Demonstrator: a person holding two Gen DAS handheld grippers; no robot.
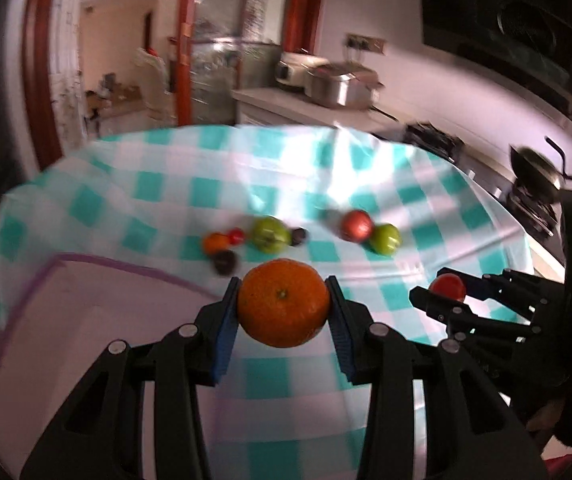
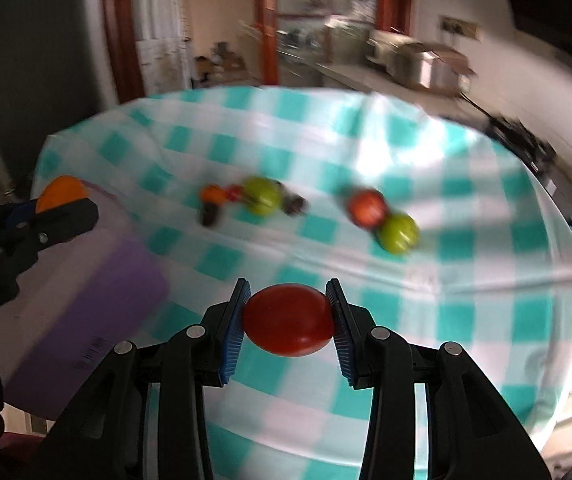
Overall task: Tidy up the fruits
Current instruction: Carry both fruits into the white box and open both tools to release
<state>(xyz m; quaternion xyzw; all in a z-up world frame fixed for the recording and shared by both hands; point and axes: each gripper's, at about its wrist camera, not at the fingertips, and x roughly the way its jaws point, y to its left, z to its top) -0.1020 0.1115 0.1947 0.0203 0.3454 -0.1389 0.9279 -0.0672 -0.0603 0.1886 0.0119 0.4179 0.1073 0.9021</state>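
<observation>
My left gripper (image 1: 283, 304) is shut on a large orange (image 1: 283, 303) and holds it above the table, beside a purple-rimmed white bin (image 1: 85, 320). It also shows in the right wrist view (image 2: 59, 202), over the bin (image 2: 97, 292). My right gripper (image 2: 288, 320) is shut on a red tomato (image 2: 288, 320), above the checked cloth; it shows at the right of the left wrist view (image 1: 448, 288). On the cloth lie a green fruit (image 2: 261, 196), a small orange (image 2: 211, 194), dark fruits (image 2: 296, 204), a red apple (image 2: 366, 206) and a second green fruit (image 2: 398, 232).
The table wears a teal-and-white checked cloth (image 2: 466, 280). Behind it runs a kitchen counter with a steel pot (image 1: 342, 84) and a stove with a pan (image 1: 538, 168) at the right. A doorway stands at the back left.
</observation>
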